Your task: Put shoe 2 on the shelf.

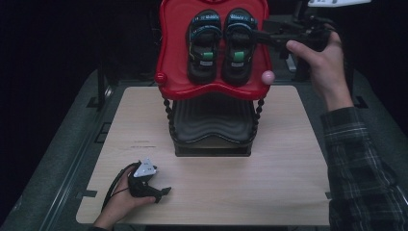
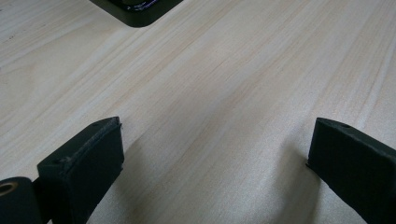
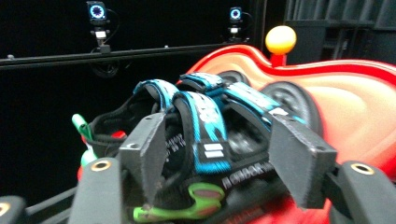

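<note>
A pair of black sandals with blue straps and green tabs lies on the red top tray (image 1: 168, 48) of a two-tier rack. My right gripper (image 1: 257, 36) reaches in from the right to the right sandal (image 1: 239, 45), beside the left sandal (image 1: 204, 45). In the right gripper view its jaws (image 3: 219, 140) stand on either side of the right sandal's blue strap (image 3: 205, 126), with a gap on each side, so it is open. My left gripper (image 1: 161, 192) rests on the wooden table (image 1: 288, 168) near the front left, jaws (image 2: 215, 135) wide apart with only bare wood between them.
Below the red tray sits a black lower tray (image 1: 211, 125) on beaded posts. A pink knob (image 1: 267, 76) and a red knob (image 1: 160, 77) top the front corners of the rack. The rack's black base corner (image 2: 135, 11) lies ahead of the left gripper.
</note>
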Demonstrator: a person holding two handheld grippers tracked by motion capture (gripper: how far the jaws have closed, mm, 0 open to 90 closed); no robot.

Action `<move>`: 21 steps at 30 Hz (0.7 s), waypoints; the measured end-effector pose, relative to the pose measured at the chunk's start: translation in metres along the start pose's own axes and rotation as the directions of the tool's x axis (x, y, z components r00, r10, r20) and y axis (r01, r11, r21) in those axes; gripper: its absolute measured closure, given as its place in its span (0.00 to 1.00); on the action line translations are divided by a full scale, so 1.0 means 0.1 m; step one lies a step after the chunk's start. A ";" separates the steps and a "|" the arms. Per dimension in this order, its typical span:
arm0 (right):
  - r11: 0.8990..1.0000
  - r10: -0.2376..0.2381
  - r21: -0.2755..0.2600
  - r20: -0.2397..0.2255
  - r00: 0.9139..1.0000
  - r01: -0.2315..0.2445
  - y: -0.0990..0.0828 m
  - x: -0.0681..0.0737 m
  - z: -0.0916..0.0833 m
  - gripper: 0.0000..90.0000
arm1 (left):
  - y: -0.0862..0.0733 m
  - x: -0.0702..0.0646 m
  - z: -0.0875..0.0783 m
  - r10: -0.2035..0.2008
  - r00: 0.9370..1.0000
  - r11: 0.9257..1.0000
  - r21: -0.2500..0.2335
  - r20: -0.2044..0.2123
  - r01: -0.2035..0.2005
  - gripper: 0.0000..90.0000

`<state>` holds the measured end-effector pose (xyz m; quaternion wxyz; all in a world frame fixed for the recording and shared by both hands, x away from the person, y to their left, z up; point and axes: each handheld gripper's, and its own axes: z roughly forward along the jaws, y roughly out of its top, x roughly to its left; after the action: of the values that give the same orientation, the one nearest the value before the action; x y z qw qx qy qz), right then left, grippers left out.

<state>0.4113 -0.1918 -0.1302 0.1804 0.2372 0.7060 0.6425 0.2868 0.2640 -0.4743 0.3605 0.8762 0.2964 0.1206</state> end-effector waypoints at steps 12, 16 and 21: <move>0.999 0.027 0.021 0.017 0.999 -0.028 -0.33 0.04 -0.51 0.28 | 0.00 0.00 0.00 0.001 1.000 1.000 -0.001 -0.001 -0.001 0.03; 0.999 0.030 0.032 0.021 0.999 -0.031 -0.47 0.07 -0.63 0.26 | 0.00 0.00 0.00 0.001 1.000 1.000 0.001 -0.001 -0.001 0.03; 0.998 0.033 0.057 0.036 0.999 -0.035 -0.70 0.11 -0.76 0.26 | 0.00 0.00 0.00 0.001 1.000 1.000 0.001 0.000 -0.001 0.03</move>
<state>0.3526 -0.2521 -0.1909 0.1749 0.2652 0.7168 0.6207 0.2864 0.2641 -0.4741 0.3598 0.8765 0.2962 0.1207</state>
